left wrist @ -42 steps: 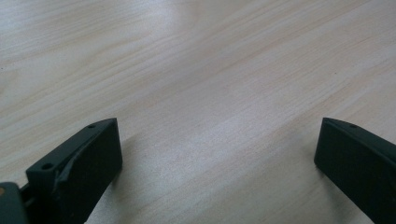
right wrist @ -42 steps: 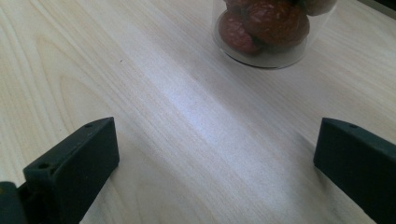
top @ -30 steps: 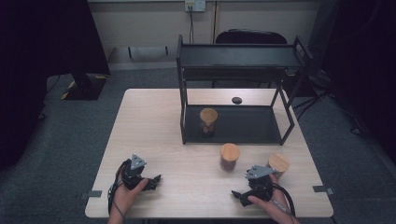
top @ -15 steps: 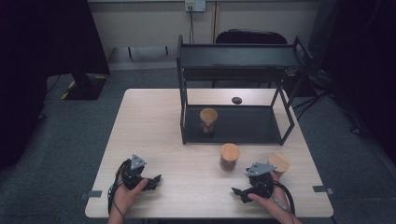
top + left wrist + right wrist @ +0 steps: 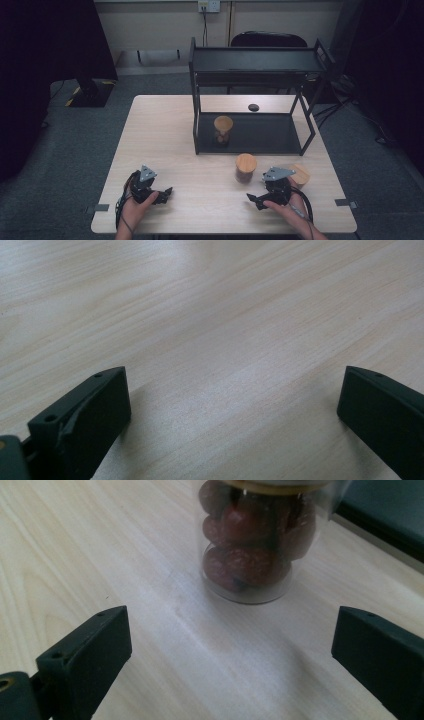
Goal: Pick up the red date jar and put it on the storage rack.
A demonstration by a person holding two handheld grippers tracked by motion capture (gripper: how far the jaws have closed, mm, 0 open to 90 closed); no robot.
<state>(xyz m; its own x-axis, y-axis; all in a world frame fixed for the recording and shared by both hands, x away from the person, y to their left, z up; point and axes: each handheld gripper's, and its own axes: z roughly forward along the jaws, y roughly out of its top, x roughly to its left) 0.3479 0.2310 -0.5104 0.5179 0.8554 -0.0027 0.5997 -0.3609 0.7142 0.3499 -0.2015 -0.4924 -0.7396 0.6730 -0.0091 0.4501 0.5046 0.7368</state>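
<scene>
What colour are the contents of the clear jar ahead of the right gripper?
Dark reddish-brown, in the clear wooden-lidded jar; the right gripper view shows it best.

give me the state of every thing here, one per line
left gripper: open, nothing between the jaws, over bare table
right gripper: open, jaws just opening, aimed at the centre jar, not touching it
centre jar: upright on table, lid on, filled with reddish-brown pieces
jar on rack shelf: upright, lid on
jar by right gripper: lid on, partly hidden
black rack: standing, top shelf bare
</scene>
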